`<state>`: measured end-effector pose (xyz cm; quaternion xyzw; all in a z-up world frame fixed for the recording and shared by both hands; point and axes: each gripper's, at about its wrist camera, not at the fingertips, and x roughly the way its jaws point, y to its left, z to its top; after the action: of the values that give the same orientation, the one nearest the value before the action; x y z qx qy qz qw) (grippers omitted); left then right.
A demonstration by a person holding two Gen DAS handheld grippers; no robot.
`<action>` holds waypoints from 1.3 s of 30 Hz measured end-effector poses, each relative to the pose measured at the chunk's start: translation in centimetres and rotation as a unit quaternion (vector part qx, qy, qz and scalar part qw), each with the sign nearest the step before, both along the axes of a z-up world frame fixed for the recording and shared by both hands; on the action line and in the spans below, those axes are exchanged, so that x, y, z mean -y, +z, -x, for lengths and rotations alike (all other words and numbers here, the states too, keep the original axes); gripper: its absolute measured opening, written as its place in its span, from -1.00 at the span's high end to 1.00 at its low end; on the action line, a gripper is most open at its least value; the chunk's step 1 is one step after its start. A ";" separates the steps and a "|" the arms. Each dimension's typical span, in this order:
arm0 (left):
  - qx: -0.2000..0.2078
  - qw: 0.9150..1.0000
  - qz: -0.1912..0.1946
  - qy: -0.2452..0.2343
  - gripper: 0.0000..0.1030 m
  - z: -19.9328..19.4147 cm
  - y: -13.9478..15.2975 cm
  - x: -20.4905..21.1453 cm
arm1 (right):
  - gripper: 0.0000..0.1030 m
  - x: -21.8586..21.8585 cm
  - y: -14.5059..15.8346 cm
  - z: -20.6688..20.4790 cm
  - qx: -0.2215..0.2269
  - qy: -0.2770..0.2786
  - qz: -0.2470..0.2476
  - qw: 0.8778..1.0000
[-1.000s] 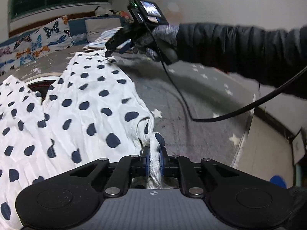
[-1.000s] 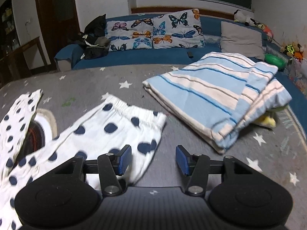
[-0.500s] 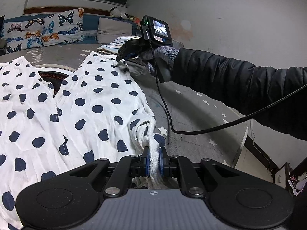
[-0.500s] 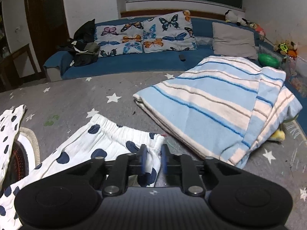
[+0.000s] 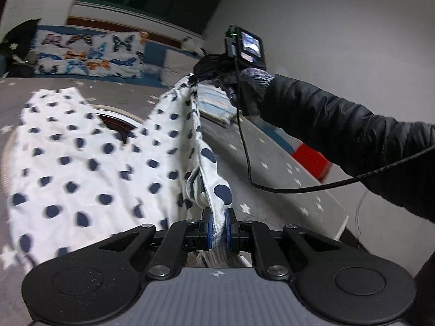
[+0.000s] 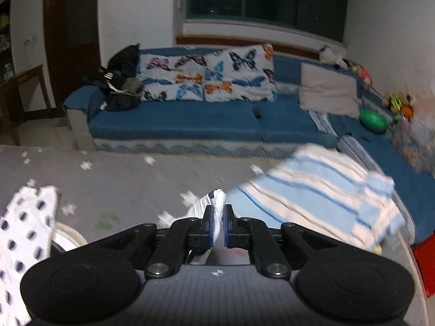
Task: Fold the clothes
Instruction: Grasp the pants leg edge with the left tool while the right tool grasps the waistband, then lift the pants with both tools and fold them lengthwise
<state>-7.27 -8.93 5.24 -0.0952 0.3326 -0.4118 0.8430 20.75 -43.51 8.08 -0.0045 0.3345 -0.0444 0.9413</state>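
Note:
White trousers with dark blue dots (image 5: pixel 81 163) lie partly on a grey star-print table (image 5: pixel 272 179). My left gripper (image 5: pixel 217 226) is shut on the near edge of one leg. That leg's edge rises taut to my right gripper (image 5: pixel 194 77), held by a gloved hand and dark sleeve, shut on its far corner. In the right wrist view, the right gripper (image 6: pixel 217 226) pinches a bunched white corner of the dotted trousers (image 6: pixel 216 198). The other leg (image 6: pixel 24 233) lies flat at the left.
A folded blue-and-white striped cloth (image 6: pixel 320 195) lies on the table's right side. A round dark opening with a pale rim (image 5: pixel 117 125) shows between the legs. Beyond are a blue sofa (image 6: pixel 206 122) with butterfly cushions and a red box (image 6: pixel 425 260).
The right gripper went from open to shut on the leg's far corner and lifted it off the table. Both grippers have risen, and the leg edge now hangs taut between them.

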 end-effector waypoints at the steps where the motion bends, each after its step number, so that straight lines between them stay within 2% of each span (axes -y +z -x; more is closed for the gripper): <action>1: -0.002 1.000 0.005 0.009 0.81 0.1 0.1 -0.8 | 0.89 -1.0 0.5 -0.4 0.003 0.005 0.002 1.000; 5: -0.007 0.999 0.023 0.041 0.82 0.4 0.4 -3.7 | 0.89 -5.9 2.1 -2.3 0.011 0.032 0.010 0.999; 11: -0.019 0.995 0.040 0.084 0.82 0.7 0.1 -7.3 | 0.89 -13.8 2.5 -5.5 0.011 0.075 0.025 0.997; 17: -0.039 0.991 0.050 0.120 0.82 1.0 -0.6 -10.3 | 0.89 -21.7 1.0 -8.7 -0.005 0.113 0.034 0.993; 24: -0.057 0.986 0.053 0.147 0.82 1.4 -1.4 -12.5 | 0.89 -28.8 -1.7 -10.2 -0.022 0.153 0.040 0.987; 32: -0.063 0.984 0.056 0.160 0.82 2.4 -1.1 -13.0 | 0.88 -32.1 -3.5 -10.5 -0.030 0.172 0.023 0.984; 39: -0.053 0.984 0.068 0.157 0.82 2.7 -0.7 -13.1 | 0.89 -33.0 -2.4 -10.0 -0.013 0.164 0.032 0.986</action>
<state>-10.02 4.16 4.55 -0.2253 0.3293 -0.2900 0.8699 30.74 -10.55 5.71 -0.0900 0.3396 0.1003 0.9309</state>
